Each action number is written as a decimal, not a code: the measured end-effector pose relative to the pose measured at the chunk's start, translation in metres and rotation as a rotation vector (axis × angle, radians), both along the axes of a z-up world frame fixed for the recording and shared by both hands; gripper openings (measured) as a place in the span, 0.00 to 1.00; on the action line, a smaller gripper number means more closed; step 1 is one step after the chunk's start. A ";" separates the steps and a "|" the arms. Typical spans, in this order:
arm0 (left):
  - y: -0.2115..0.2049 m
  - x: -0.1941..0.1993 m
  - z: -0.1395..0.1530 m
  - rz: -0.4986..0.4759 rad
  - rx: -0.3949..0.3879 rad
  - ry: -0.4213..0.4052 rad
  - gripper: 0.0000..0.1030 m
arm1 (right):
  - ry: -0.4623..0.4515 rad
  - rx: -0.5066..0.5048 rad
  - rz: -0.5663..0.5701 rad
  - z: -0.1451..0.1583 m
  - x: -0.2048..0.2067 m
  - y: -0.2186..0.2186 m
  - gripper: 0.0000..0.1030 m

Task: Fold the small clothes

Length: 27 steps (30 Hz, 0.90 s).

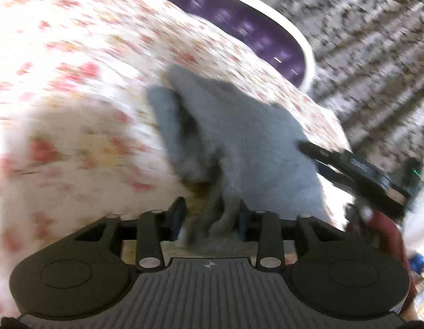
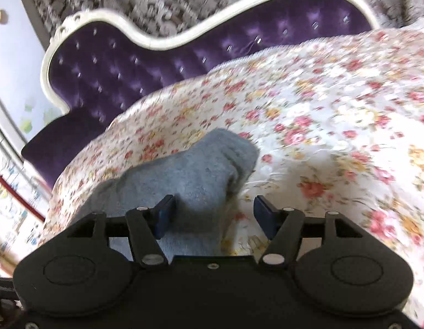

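A small grey knitted garment lies on a floral bedspread. In the left wrist view my left gripper is shut on a bunched edge of it, which rises between the blue pads. The right gripper's black fingers show at the garment's right edge. In the right wrist view my right gripper is open, its left pad over the grey garment and its right pad over the bedspread. Both views are motion-blurred.
A purple tufted headboard with a white frame stands behind the bed, also in the left wrist view. Patterned grey wallpaper lies beyond it. A wall and cluttered floor area show at the left.
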<state>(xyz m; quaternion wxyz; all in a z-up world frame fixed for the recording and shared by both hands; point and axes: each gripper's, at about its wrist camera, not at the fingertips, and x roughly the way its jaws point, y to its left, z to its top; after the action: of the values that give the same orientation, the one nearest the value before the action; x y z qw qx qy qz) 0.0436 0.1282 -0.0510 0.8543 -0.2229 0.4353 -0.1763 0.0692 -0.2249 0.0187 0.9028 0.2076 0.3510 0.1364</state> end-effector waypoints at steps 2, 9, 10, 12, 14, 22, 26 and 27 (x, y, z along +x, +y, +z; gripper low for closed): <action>0.005 -0.009 0.013 0.055 0.073 -0.060 0.42 | -0.060 -0.044 -0.018 0.008 -0.010 0.004 0.66; -0.026 -0.003 0.062 0.065 0.303 -0.321 0.68 | -0.199 -0.268 -0.002 0.031 0.002 0.028 0.70; -0.035 0.002 0.064 0.060 0.310 -0.334 0.68 | -0.194 -0.292 -0.011 0.030 0.013 0.030 0.70; -0.047 0.016 0.063 0.045 0.322 -0.334 0.68 | -0.174 -0.351 -0.020 0.025 0.025 0.034 0.70; -0.055 0.022 0.060 0.024 0.336 -0.321 0.68 | -0.115 -0.439 0.001 0.010 0.041 0.042 0.70; -0.067 0.039 0.029 -0.015 0.447 -0.271 0.69 | -0.080 -0.486 0.034 -0.011 0.037 0.035 0.69; -0.059 0.032 -0.001 -0.005 0.443 -0.242 0.78 | -0.095 -0.461 0.015 -0.018 0.034 0.035 0.71; -0.055 0.030 -0.003 0.010 0.421 -0.239 0.81 | -0.097 -0.458 0.015 -0.017 0.034 0.036 0.72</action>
<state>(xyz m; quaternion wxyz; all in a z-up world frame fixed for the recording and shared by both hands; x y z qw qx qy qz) 0.0735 0.0736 -0.0537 0.9281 -0.0196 0.3574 -0.1027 0.1031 -0.1893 0.0015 0.9411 -0.0122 0.3306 0.0696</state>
